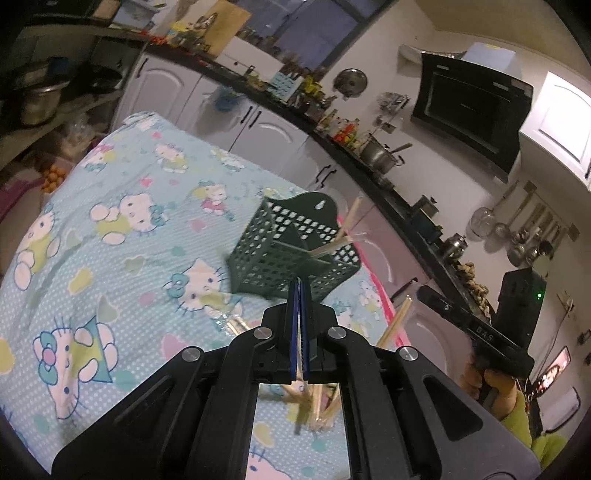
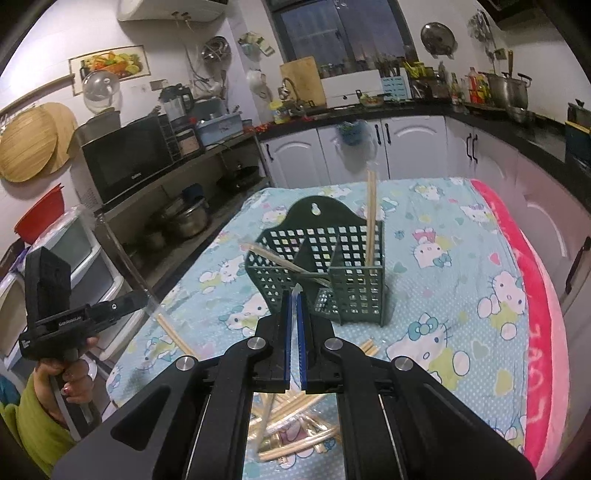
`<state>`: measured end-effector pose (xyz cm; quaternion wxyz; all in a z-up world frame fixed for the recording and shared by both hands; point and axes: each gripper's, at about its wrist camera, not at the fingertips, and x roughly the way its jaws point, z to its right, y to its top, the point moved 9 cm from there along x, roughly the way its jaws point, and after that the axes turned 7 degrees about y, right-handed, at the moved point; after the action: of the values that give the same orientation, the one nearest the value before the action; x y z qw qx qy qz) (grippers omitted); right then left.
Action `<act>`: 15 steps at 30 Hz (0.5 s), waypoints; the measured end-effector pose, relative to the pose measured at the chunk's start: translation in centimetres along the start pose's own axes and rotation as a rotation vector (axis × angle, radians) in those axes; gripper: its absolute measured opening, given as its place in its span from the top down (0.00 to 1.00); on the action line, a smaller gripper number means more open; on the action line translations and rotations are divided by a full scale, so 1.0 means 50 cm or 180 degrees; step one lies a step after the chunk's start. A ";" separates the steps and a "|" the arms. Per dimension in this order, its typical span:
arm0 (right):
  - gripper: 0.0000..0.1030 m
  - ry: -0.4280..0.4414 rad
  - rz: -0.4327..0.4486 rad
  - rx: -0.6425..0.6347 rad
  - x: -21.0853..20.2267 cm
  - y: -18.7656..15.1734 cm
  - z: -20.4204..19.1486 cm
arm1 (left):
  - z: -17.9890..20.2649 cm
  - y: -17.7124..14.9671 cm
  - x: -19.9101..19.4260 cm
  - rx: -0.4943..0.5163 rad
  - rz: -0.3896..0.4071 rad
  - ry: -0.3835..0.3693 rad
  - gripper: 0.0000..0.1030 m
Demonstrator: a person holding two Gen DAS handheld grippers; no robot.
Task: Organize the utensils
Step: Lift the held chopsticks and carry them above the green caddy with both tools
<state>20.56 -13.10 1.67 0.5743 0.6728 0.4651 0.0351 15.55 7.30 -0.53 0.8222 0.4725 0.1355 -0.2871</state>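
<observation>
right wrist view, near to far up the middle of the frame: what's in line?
Loose chopsticks pile → right hand-held gripper, shut → green utensil holder with chopsticks standing in it → bare tablecloth → white cabinets → black countertop → window.

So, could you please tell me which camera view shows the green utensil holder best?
The right wrist view: the green utensil holder stands upright, showing both compartments and the chopstick pairs in them. The left wrist view shows it tilted and slightly blurred, partly behind the tongs.
</observation>
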 end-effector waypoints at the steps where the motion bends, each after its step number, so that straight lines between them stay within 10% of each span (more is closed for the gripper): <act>1: 0.97 0.0012 0.0013 -0.0016 -0.004 0.003 -0.005 | 0.009 0.002 -0.002 0.0023 0.0003 -0.0015 1.00; 15: 0.98 0.0097 0.0306 -0.0189 -0.069 0.059 -0.043 | 0.138 0.056 -0.014 0.0364 0.0078 -0.0245 1.00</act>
<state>19.11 -13.52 6.45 0.5846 0.6763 0.4397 0.0866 16.34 2.71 5.33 0.8019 0.5089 0.0813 -0.3023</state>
